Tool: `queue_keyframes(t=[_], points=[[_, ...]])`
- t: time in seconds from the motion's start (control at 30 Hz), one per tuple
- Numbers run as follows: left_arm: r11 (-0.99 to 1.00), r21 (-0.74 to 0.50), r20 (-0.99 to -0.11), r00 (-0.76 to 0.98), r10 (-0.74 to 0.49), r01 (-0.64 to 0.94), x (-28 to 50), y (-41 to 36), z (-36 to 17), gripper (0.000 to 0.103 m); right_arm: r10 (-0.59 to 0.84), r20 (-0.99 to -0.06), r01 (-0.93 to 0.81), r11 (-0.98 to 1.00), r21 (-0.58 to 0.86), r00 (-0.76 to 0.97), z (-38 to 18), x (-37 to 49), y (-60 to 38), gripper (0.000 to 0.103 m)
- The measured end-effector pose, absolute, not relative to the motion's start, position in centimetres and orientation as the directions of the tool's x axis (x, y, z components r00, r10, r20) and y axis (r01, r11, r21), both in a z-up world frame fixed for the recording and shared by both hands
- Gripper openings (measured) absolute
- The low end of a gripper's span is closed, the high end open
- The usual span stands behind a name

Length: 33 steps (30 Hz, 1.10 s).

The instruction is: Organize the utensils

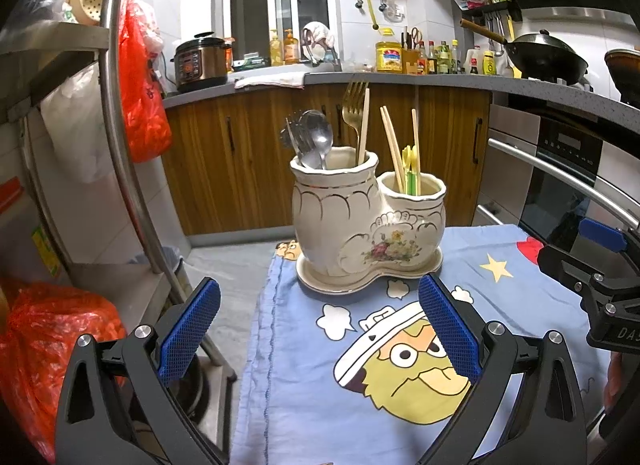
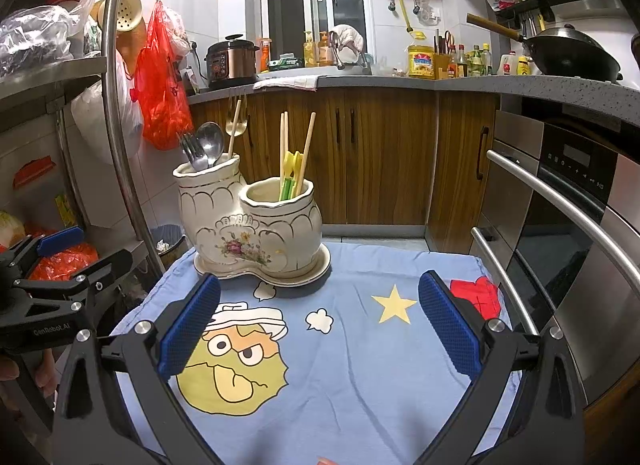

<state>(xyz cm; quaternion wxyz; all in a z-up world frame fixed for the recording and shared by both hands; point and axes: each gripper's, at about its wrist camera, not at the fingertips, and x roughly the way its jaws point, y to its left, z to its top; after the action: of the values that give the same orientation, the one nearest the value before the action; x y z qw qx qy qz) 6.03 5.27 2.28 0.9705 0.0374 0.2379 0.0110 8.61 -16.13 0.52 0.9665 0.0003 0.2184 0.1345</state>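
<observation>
A cream ceramic double utensil holder point(image 1: 360, 225) point(image 2: 248, 225) stands on its saucer at the far end of the blue cartoon cloth point(image 1: 320, 405) point(image 2: 360, 365). Its taller pot holds spoons point(image 1: 320, 137) point(image 2: 210, 143), a gold fork point(image 1: 354, 105) point(image 2: 235, 121) and one chopstick. The lower pot holds wooden chopsticks point(image 1: 392, 145) point(image 2: 306, 145) and yellow-green plastic utensils point(image 1: 410, 173) point(image 2: 291, 175). My left gripper point(image 1: 318, 329) is open and empty, short of the holder. My right gripper point(image 2: 320, 325) is open and empty, to the holder's right and nearer.
A steel rack with red bags point(image 1: 48, 345) point(image 2: 160, 77) stands at the left. An oven with bar handles point(image 1: 560, 169) point(image 2: 560, 205) is at the right. Wooden cabinets and a countertop with a cooker point(image 1: 202, 61) and a wok point(image 1: 544, 53) lie behind.
</observation>
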Motion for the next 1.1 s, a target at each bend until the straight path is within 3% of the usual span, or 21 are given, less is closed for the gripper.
queue_keyframes(t=[0.9, 1.1], points=[[0.996, 0.079, -0.428, 0.904, -0.002, 0.039, 5.78, 5.3, 2.44, 0.098, 0.257, -0.426, -0.258, 0.964, 0.058, 0.867, 0.52, 8.63, -16.0, 0.098], [0.994, 0.105, -0.455, 0.89, 0.031, 0.019, 6.21, 5.08, 2.16, 0.098, 0.257, -0.43, -0.259, 0.964, 0.057, 0.865, 0.49, 8.66, -15.89, 0.098]])
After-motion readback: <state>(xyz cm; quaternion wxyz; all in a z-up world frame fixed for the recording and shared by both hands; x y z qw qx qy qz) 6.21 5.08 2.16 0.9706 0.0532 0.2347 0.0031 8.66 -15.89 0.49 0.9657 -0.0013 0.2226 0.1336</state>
